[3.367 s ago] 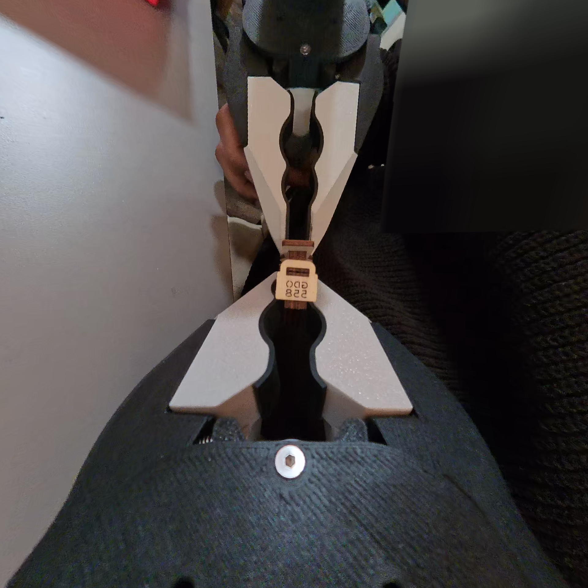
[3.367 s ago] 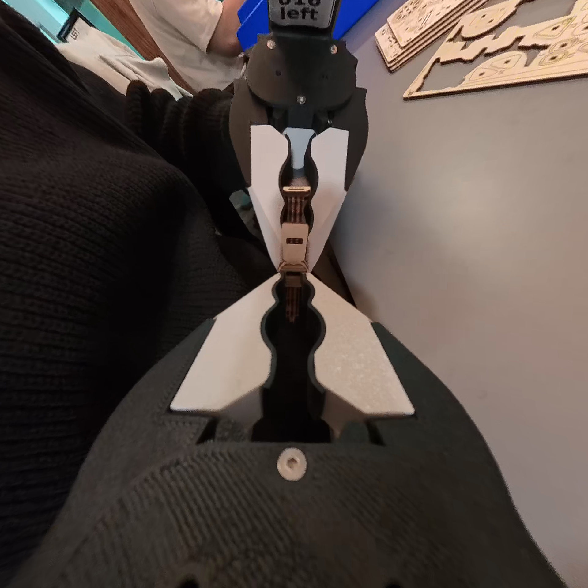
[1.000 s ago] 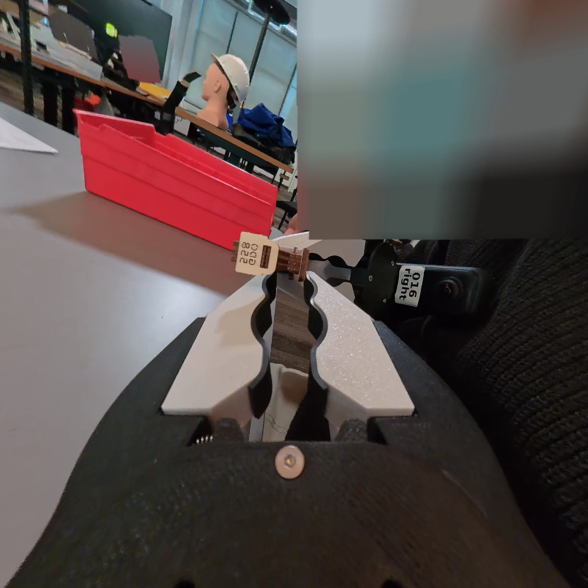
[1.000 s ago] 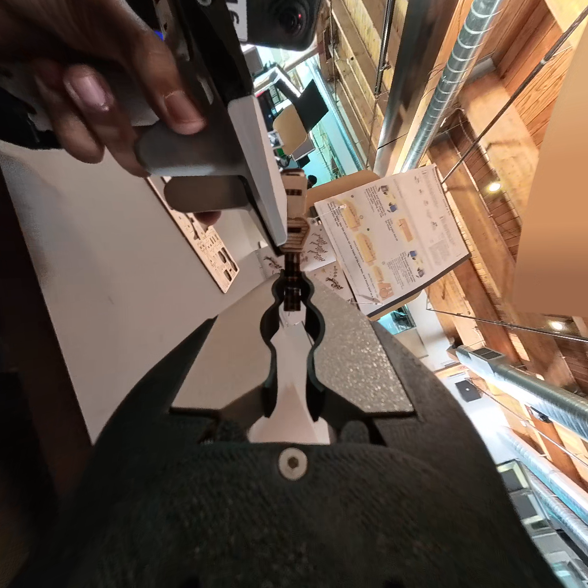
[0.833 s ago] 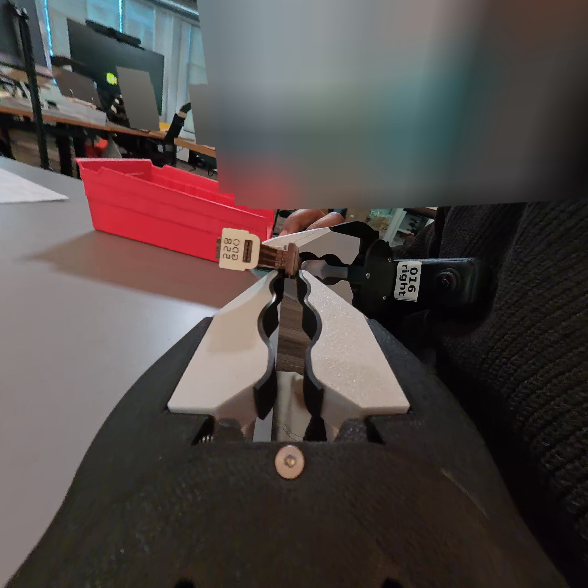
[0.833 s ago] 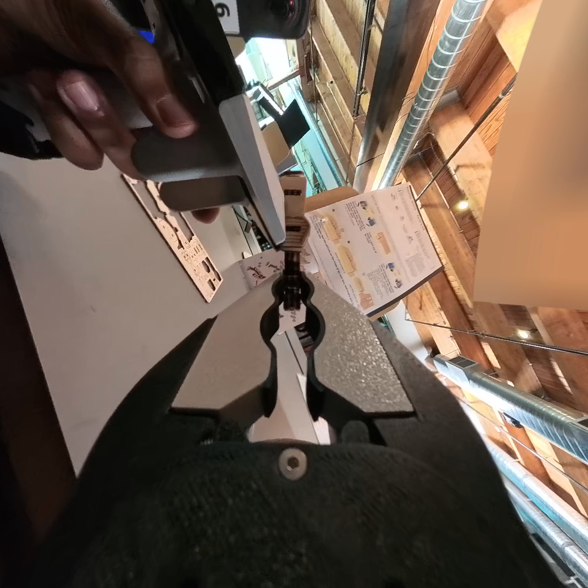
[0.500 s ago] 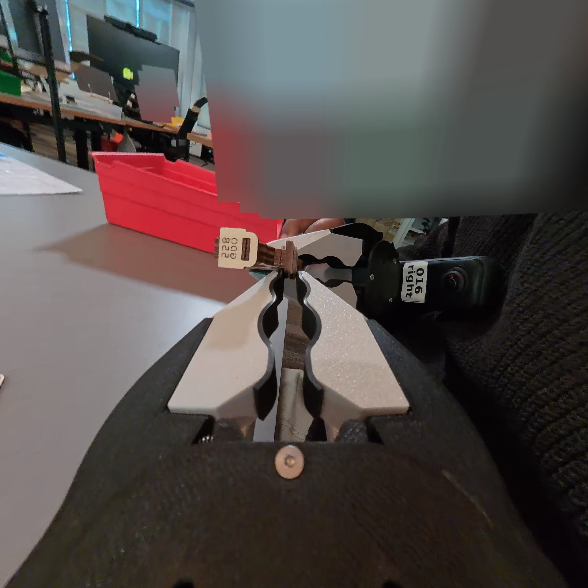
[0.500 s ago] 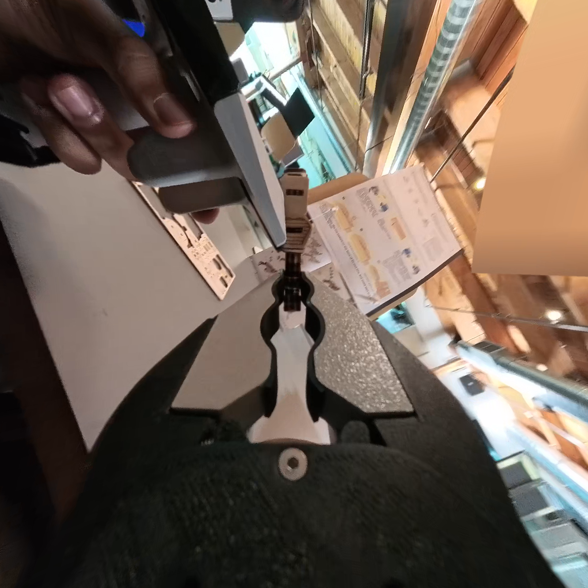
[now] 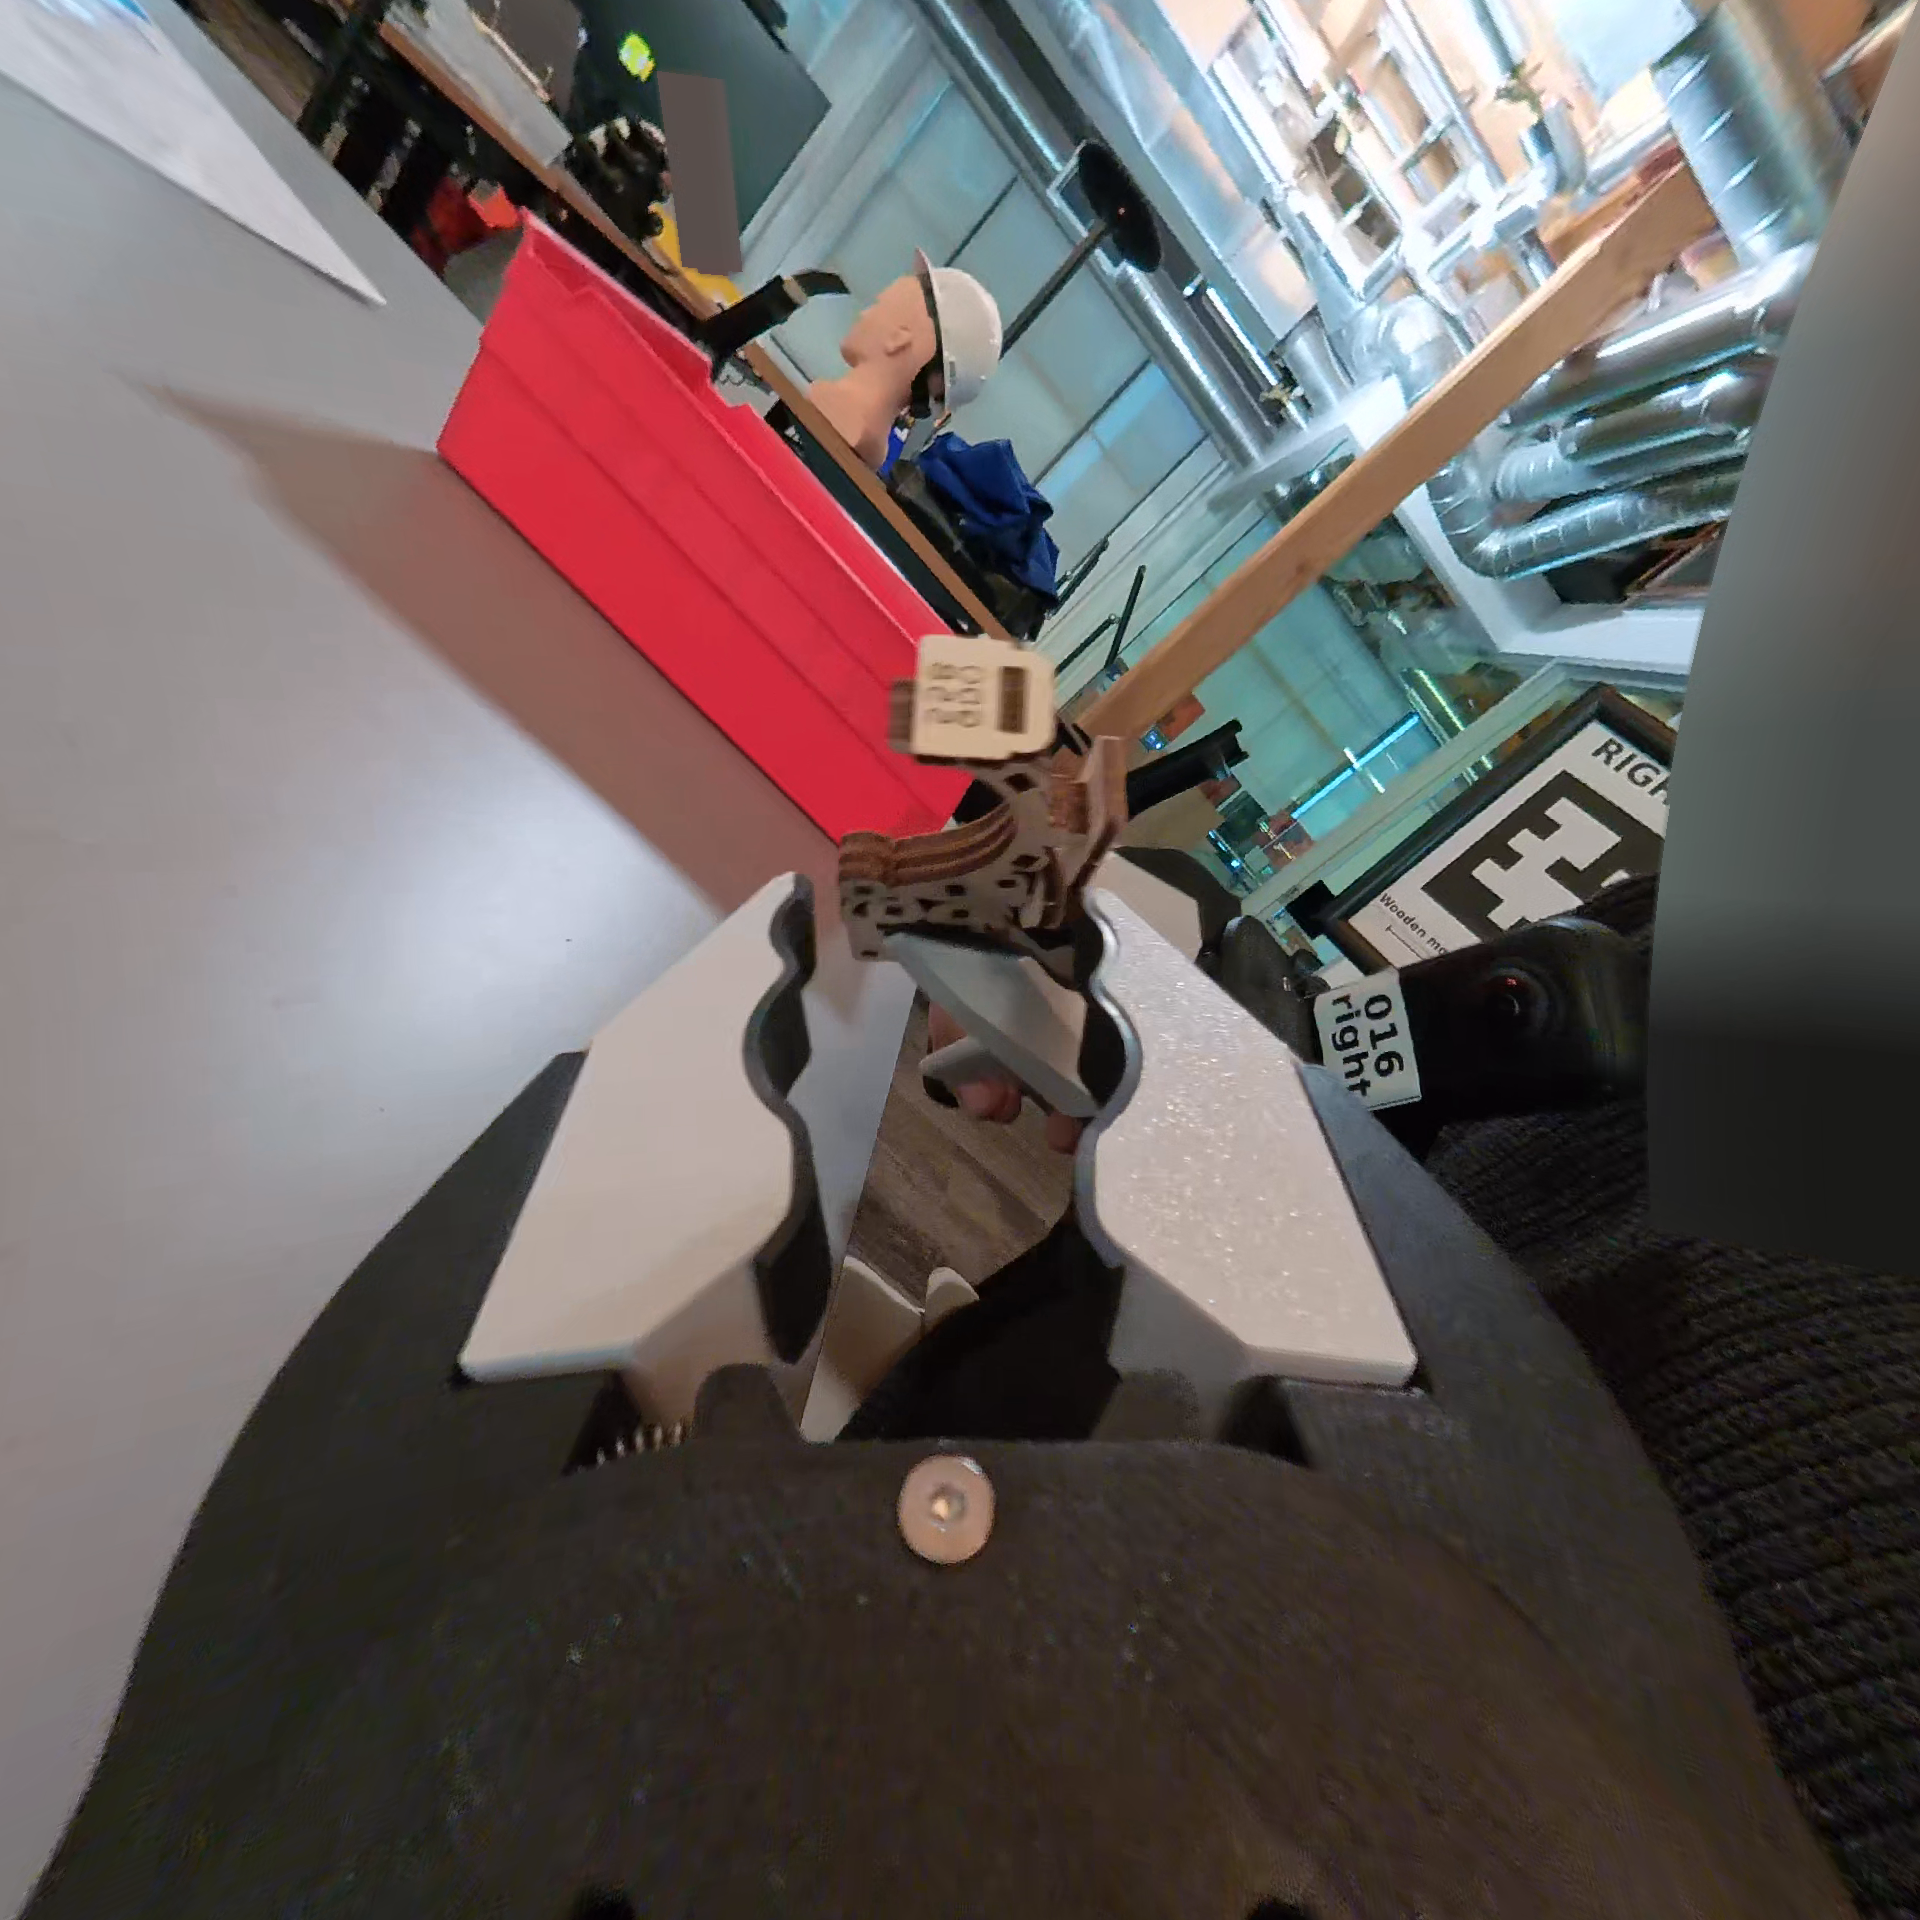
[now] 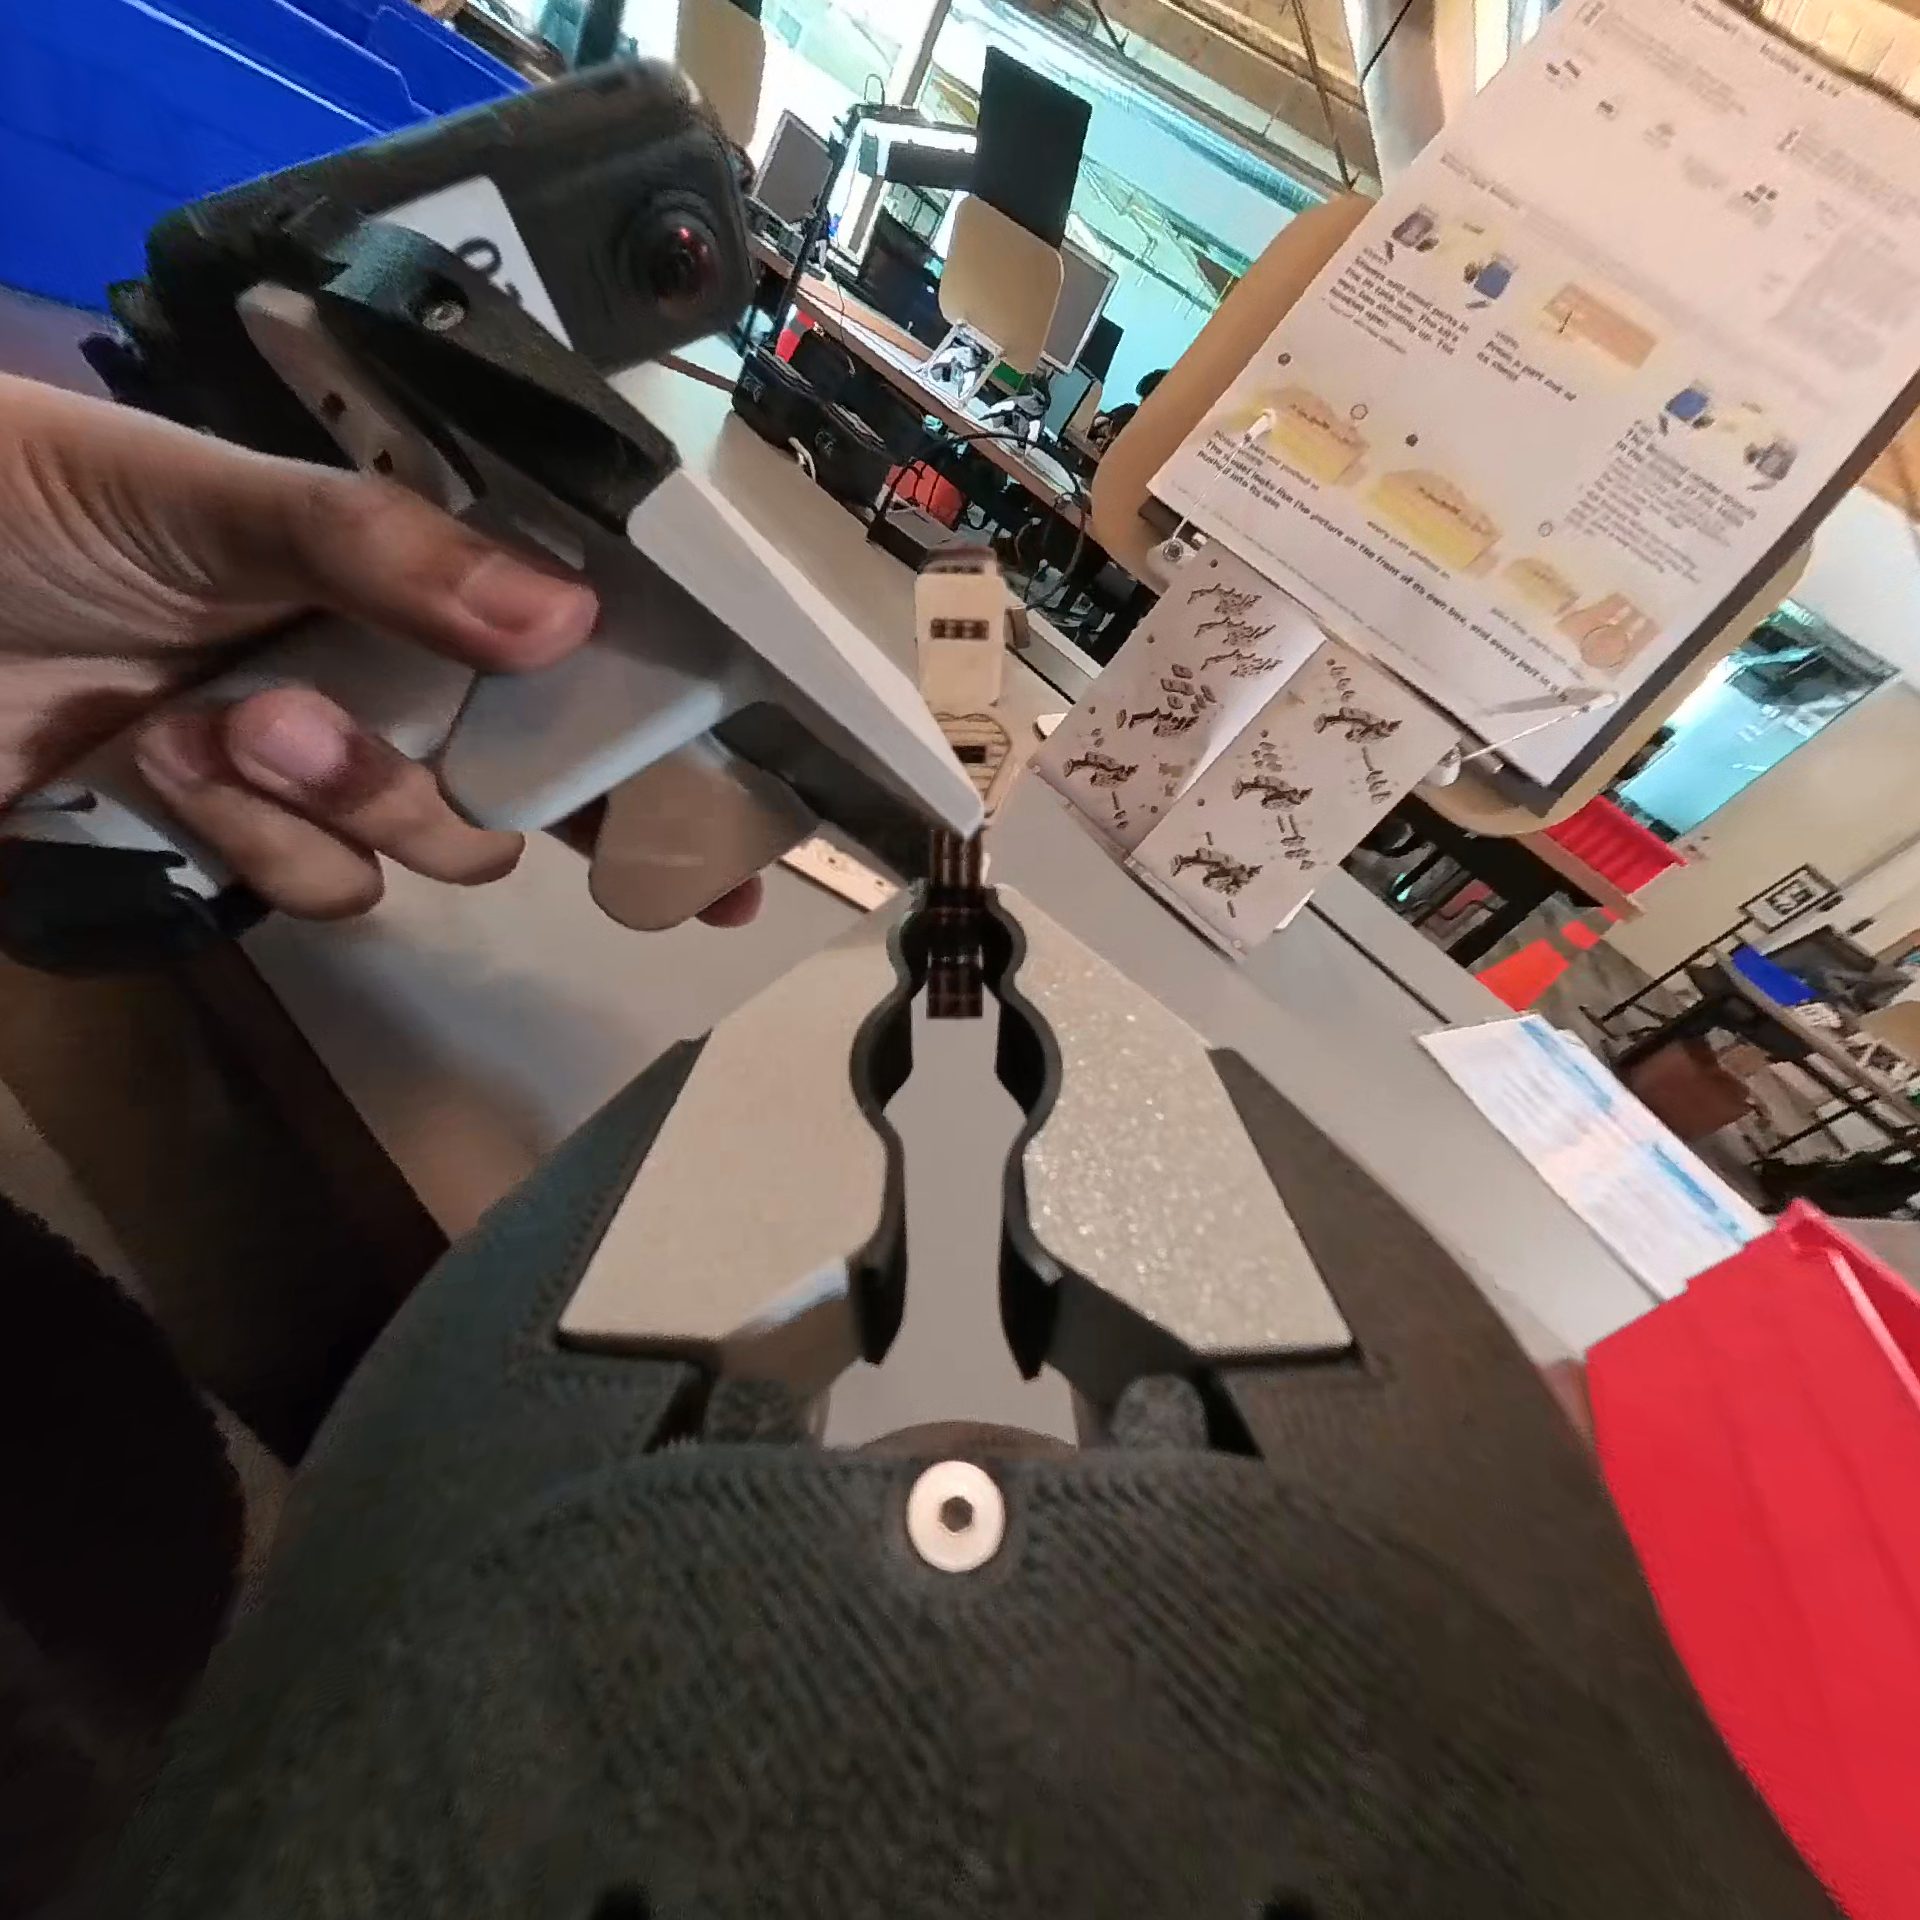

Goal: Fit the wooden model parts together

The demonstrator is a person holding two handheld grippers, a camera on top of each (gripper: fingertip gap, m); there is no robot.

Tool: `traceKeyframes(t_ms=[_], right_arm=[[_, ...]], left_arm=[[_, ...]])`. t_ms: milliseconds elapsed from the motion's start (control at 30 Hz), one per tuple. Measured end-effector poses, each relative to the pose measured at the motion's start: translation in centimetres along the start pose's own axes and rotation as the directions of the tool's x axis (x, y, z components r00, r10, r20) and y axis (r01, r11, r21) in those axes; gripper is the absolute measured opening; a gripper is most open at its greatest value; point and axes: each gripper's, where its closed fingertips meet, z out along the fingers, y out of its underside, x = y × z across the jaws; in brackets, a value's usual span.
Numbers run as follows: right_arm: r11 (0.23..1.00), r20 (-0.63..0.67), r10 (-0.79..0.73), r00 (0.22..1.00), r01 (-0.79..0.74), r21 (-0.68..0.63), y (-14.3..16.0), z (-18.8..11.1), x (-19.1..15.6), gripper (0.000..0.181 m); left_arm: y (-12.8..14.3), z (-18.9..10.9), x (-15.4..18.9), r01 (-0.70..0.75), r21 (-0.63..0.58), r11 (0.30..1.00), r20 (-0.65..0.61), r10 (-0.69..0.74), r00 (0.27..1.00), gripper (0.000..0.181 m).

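We are holding the wooden model [image 10: 951,940] clamped in the right tool [image 10: 954,951], up off the desk [image 9: 260,790] at twelve o'clock. The left tool [image 9: 940,914] is standing wide around its layered end, gripping nothing. Several pieces are already sitting joined, so we are judging the fitting as partly done, with more parts probably left.

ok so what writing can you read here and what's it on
I can't quote writing; these bear it:
Pale tag on the wooden model part: engraved characters.
White sticker by a black camera: printed.
Black-and-white marker sign: printed, cropped.
Instruction poster: mostly blurred.
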Motion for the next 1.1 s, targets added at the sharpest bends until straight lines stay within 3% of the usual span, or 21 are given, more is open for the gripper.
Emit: traceKeyframes(t_ms=[133,267,367,467,600,667,800,967,1100], right_arm=[[0.994,0.030,0.112,0.993,-0.112,-0.001,-0.2,0.2,-0.5,0.018],[0.982,0.167,0.185,0.968,-0.189,0.006,-0.6,-0.1,-2.2,0.046],[0.952,0.260,0.302,0.917,-0.306,-0.026,-0.4,-0.4,-2.3,0.053],[0.870,0.353,0.486,0.799,-0.479,-0.114,0.6,-0.8,-1.4,0.053],[0.629,0.484,0.745,0.459,-0.726,-0.279,0.4,-1.8,-1.2,0.053],[0.546,0.515,0.788,0.337,-0.769,-0.332,-0.2,-2.1,-1.4,0.050],[0.562,0.536,0.784,0.313,-0.725,-0.398,0.4,-2.6,-2.7,0.048],[0.478,0.567,0.808,0.160,-0.740,-0.473,-0.3,-3.3,-3.2,0.024],[0.423,0.571,0.818,0.077,-0.753,-0.505,-0.6,-3.4,-3.2,0.022]], left_arm=[[-0.5,-0.5,0.3,-0.068,0.017,0.998,0.009,0.068,0.998,0.041],[-0.8,-0.9,0.4,-0.094,0.016,0.995,-0.011,0.094,0.995,0.040],[-0.8,-1.3,0.3,-0.126,-0.017,0.992,-0.035,0.125,0.992,0.040],[-0.3,-1.8,-0.3,-0.162,-0.090,0.983,-0.039,0.159,0.986,0.040],[2.0,-1.7,0.0,-0.153,-0.238,0.959,-0.110,0.129,0.985,0.040],[3.1,-1.5,0.3,-0.157,-0.292,0.943,-0.139,0.121,0.983,0.040],[4.3,-1.3,0.5,-0.179,-0.346,0.921,-0.151,0.133,0.980,0.040],[4.5,-1.1,0.4,-0.136,-0.360,0.923,-0.147,0.087,0.985,0.040],[4.4,-1.2,0.7,-0.089,-0.362,0.928,-0.164,0.031,0.986,0.040]])
